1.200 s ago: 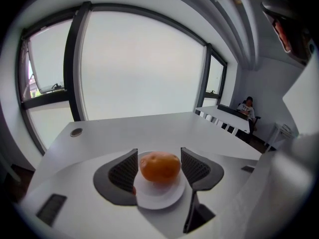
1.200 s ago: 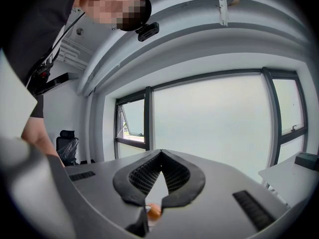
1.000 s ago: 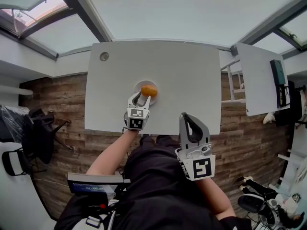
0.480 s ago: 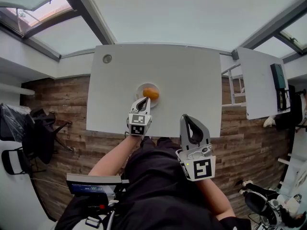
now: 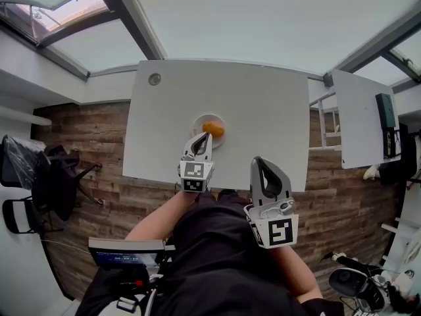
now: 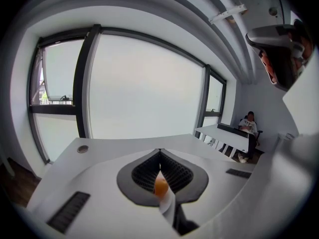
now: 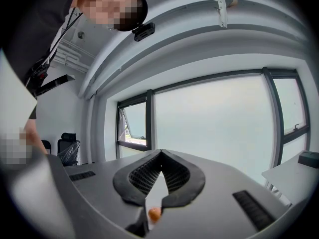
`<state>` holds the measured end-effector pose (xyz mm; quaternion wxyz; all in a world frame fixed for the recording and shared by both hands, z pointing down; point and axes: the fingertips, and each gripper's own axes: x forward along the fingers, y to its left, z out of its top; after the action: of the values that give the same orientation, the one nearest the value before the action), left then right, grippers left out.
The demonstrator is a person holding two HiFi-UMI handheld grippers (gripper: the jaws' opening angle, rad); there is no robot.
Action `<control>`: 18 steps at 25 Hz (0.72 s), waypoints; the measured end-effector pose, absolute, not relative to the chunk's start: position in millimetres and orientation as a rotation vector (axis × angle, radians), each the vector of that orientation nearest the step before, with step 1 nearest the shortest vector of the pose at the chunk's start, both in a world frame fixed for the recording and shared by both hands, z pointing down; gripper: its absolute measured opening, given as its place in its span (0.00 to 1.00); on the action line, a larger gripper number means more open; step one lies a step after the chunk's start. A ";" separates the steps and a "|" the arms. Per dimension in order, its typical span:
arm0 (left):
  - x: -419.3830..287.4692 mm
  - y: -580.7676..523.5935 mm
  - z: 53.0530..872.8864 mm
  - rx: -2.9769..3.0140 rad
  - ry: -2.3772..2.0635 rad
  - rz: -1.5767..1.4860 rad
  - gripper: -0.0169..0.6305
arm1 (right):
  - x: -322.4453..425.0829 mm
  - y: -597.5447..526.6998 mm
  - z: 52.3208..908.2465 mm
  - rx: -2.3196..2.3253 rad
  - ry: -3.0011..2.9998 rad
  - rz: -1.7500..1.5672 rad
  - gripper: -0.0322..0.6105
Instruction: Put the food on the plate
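Supporting surface: a white table stretches ahead of both grippers, with its near edge below them.
Left arm: the bare forearm reaches forward from the body, and the wrist is angled so the tool tips slightly down toward the tabletop.
Right arm: the forearm stays close by the torso, with its tool pointing forward and about level.
Left gripper: its jaws are clenched together with nothing between them.
Right gripper: its jaws are closed tip to tip and empty. It sits to the right of the left gripper, over the table's near edge.
Plate: small and white, it lies just ahead of the left gripper's tips.
Food: an orange piece lies on the plate, just beyond the left gripper's tips and apart from them.
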<state>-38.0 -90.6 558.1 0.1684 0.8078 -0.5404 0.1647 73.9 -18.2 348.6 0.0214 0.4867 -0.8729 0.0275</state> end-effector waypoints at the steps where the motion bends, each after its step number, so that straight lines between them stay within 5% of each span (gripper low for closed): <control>1: -38.8 -91.4 555.9 2.307 -1.546 0.480 0.04 | 72.7 -18.5 348.6 1.505 -2.707 0.086 0.05; 18: -49.9 -77.2 489.9 2.331 -1.644 0.288 0.04 | 49.6 -21.3 342.8 1.440 -2.776 0.089 0.05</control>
<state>-49.9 -77.2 489.9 0.1367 0.8055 -0.5680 0.0995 49.6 -21.3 342.8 0.0067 0.4603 -0.8873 0.0283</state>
